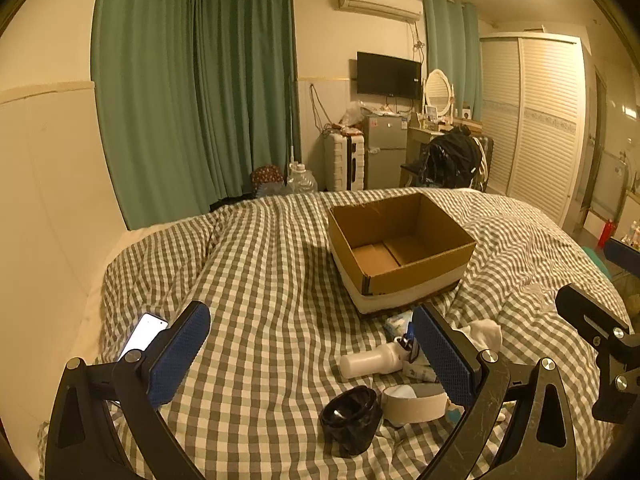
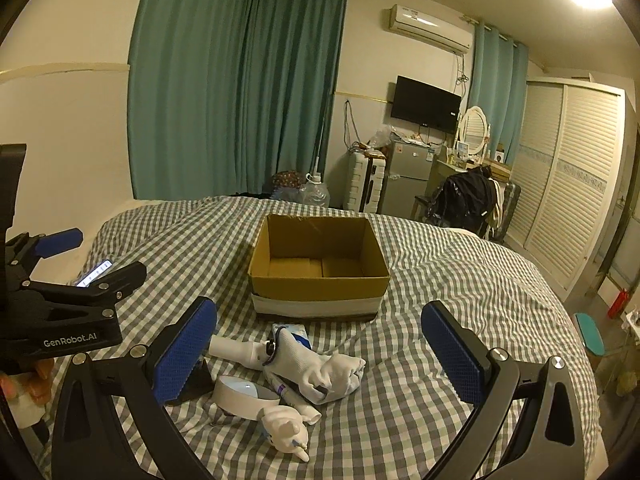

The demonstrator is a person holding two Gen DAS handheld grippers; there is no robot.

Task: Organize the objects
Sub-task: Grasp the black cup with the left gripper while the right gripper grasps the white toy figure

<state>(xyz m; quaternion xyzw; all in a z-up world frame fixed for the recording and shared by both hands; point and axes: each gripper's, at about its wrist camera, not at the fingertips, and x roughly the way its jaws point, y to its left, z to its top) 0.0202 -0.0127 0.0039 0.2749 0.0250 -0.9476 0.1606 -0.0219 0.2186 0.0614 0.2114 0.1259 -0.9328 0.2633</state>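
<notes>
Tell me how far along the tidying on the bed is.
Nothing looks done: the cardboard box is empty. Nothing is in hand either; the left gripper and right gripper are both open. Still lying loose on the checked blanket: white bottle, white sock, tape roll and black roll.

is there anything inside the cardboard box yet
No, in the right wrist view the cardboard box shows only its bare bottom flaps, while the white sock lies on the bedspread in front of it.
</notes>
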